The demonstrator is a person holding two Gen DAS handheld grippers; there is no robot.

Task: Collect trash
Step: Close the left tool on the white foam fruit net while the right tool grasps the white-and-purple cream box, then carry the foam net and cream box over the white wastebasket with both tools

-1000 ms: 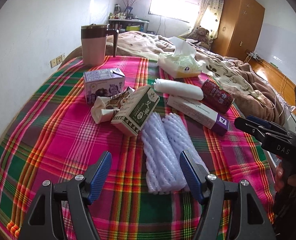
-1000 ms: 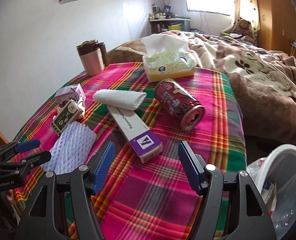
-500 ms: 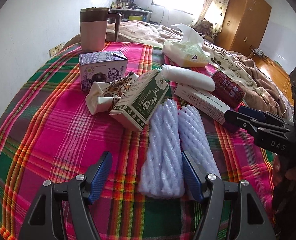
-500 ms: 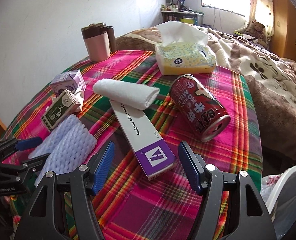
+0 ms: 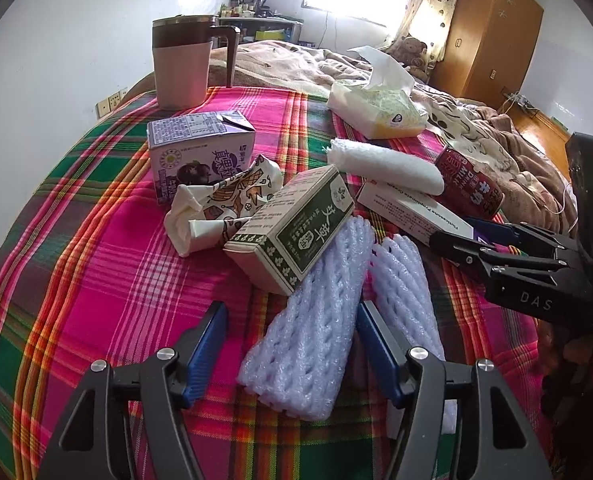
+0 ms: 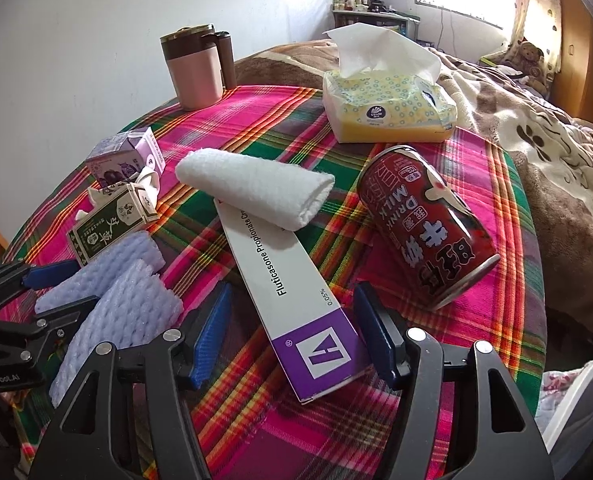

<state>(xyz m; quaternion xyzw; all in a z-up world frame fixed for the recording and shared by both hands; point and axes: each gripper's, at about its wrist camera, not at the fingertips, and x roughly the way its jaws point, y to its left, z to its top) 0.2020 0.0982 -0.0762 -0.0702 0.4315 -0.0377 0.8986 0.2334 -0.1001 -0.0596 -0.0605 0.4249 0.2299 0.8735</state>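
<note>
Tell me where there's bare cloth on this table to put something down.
Widest free patch: the plaid cloth left of the crumpled wrapper and milk carton. Another lies near the edge below the red can, beside the cream box. The middle, around the foam nets, is crowded.

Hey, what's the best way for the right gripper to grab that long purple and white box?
Close across the purple end of the box, coming straight along its length from the near side. It lies flat, its narrow width already between the open right gripper; the far end sits under the rolled towel.
</note>
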